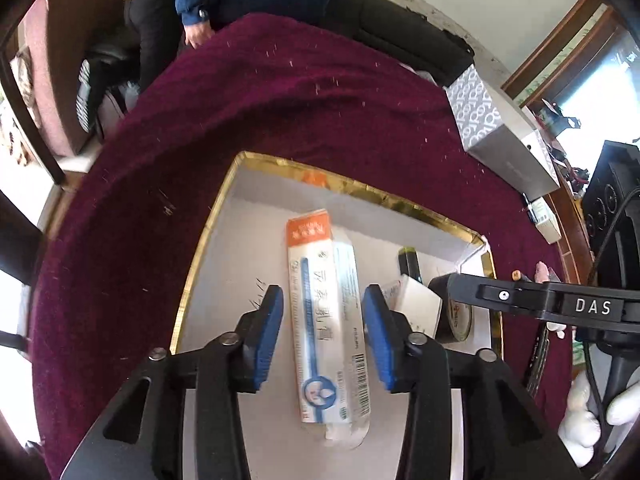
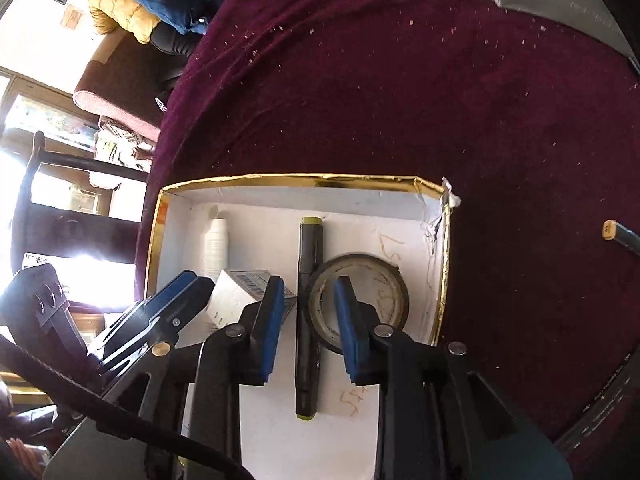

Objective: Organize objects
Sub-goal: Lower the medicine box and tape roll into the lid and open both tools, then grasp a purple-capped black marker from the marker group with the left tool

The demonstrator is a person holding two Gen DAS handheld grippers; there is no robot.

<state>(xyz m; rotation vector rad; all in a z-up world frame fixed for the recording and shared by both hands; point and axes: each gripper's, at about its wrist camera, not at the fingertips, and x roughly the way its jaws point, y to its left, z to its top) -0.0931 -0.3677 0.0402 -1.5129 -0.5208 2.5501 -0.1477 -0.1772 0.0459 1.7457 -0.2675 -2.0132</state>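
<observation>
Left gripper: I am holding my jaws partly apart, straddling the long orange-and-white carton; the blue pads are standing just clear of its sides, gripping nothing.
Right gripper: I am holding my jaws partly apart over the black marker; the marker is lying between the pads, untouched.
Pose: both of my grippers are pointing steeply down into the gold-rimmed box.
Step in hand: I am judging this to be the release of two items into the box.
Box contents: carton and marker are lying flat on the white floor; a tape roll is touching the marker's right side; a small white box is sitting to its left.
Next move: lifting straight up, clearing both items.
Beyond: the maroon cloth is carrying the box; a person in a blue sleeve is standing at the far edge.
</observation>
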